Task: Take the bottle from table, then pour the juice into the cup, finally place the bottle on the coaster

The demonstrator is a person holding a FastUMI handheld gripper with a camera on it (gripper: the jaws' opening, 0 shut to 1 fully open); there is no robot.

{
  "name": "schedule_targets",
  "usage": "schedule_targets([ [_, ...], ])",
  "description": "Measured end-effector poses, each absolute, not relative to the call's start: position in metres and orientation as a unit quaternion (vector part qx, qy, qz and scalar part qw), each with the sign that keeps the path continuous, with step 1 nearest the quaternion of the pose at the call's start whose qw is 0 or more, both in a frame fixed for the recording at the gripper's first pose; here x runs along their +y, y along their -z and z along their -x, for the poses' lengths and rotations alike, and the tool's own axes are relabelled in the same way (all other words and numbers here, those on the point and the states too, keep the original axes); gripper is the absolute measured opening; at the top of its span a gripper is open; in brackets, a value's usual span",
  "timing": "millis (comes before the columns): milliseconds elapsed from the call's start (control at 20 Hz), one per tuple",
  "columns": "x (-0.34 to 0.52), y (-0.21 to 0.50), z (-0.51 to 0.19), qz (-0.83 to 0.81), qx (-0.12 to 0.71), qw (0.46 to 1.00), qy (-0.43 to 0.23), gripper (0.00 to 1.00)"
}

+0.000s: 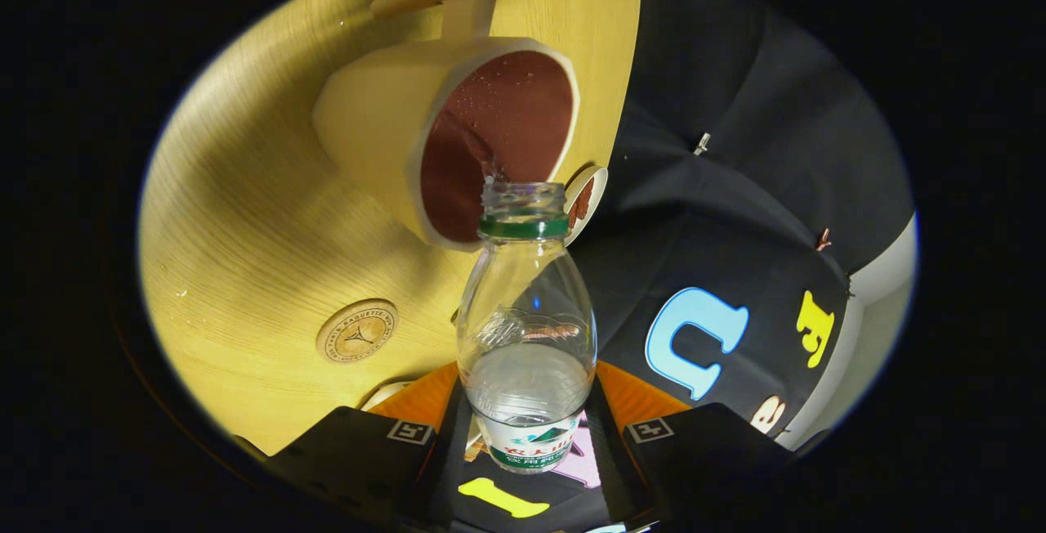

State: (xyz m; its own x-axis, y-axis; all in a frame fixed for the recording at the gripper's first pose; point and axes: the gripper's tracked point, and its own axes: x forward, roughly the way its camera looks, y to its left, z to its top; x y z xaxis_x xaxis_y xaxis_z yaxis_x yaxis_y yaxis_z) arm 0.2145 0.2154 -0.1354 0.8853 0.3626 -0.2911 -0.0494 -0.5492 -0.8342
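One bottle (527,329), one cup (445,136), one coaster (357,330), one gripper (527,435)

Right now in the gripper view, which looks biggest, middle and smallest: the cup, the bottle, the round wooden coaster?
1. Cup
2. Bottle, held between the gripper fingers; it is nearest the camera, so these two are hard to rank.
3. Coaster, clearly smallest.

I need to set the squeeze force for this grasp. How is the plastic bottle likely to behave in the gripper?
The bottle looks thin-walled and clear, so it probably dents under a hard squeeze from the gripper. It appears partly filled, likely light, with liquid that shifts as it tilts toward the cup. Its smooth wall may be slippery.
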Motion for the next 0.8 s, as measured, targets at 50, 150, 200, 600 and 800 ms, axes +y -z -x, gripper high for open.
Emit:
schedule_targets([
  [50,0.217,0.134,-0.215,0.854,-0.096,0.46,-0.222,0.7],
  [150,0.218,0.133,-0.215,0.856,-0.099,0.456,-0.222,0.7],
  [200,0.22,0.135,-0.215,0.857,-0.1,0.454,-0.222,0.7],
  [600,0.227,0.13,-0.218,0.871,-0.123,0.419,-0.225,0.7],
  [800,0.228,0.129,-0.218,0.876,-0.13,0.405,-0.227,0.7],
])
